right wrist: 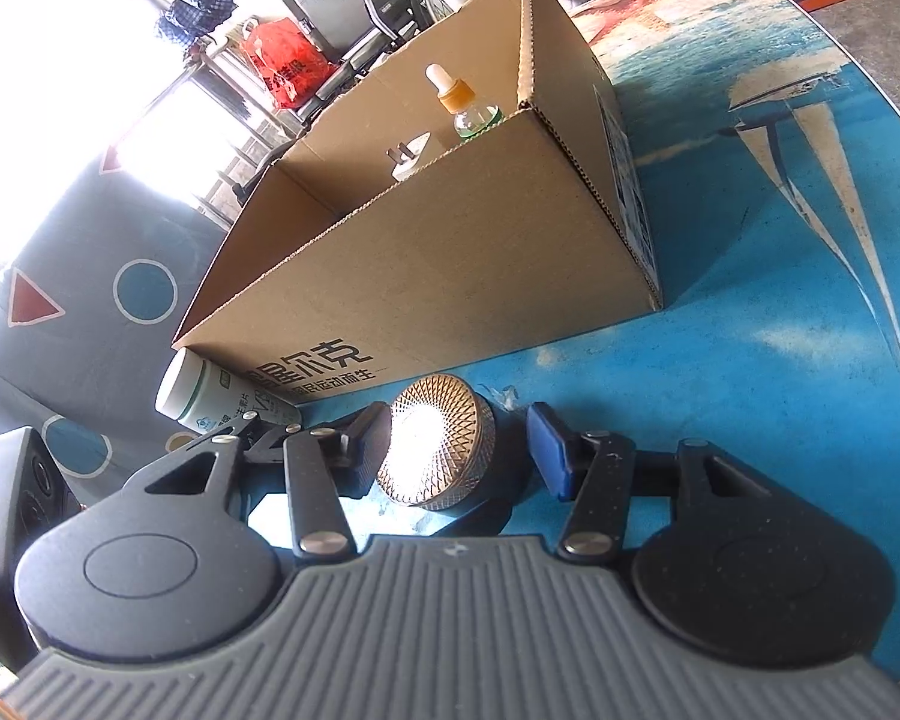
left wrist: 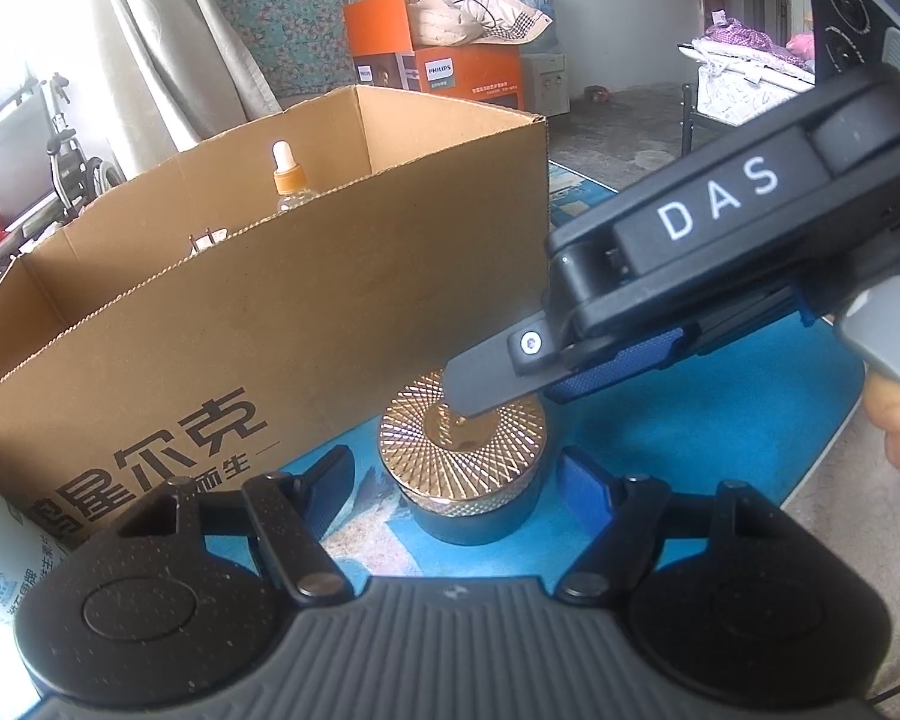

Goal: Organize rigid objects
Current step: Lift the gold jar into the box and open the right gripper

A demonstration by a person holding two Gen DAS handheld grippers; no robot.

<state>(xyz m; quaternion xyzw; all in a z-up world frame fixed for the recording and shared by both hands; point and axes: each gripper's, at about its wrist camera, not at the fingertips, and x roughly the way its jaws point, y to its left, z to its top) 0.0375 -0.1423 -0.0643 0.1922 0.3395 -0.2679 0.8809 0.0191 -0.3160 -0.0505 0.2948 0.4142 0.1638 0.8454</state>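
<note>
Standing on the blue counter (right wrist: 750, 312) just in front of the cardboard box (right wrist: 450, 264), the gold-lidded jar (right wrist: 444, 450) sits between both spread tools. The right tool (right wrist: 459, 447) straddles it with fingers apart; the left tool (left wrist: 456, 480) is likewise spread.

right tongs (right wrist: 459, 450) spread wide around gold-lidded jar (right wrist: 438, 441) | cardboard box (right wrist: 450, 264) just behind, dropper bottle (right wrist: 462, 102) and plug (right wrist: 411, 162) inside | white bottle (right wrist: 210, 393) lying at box corner
</note>
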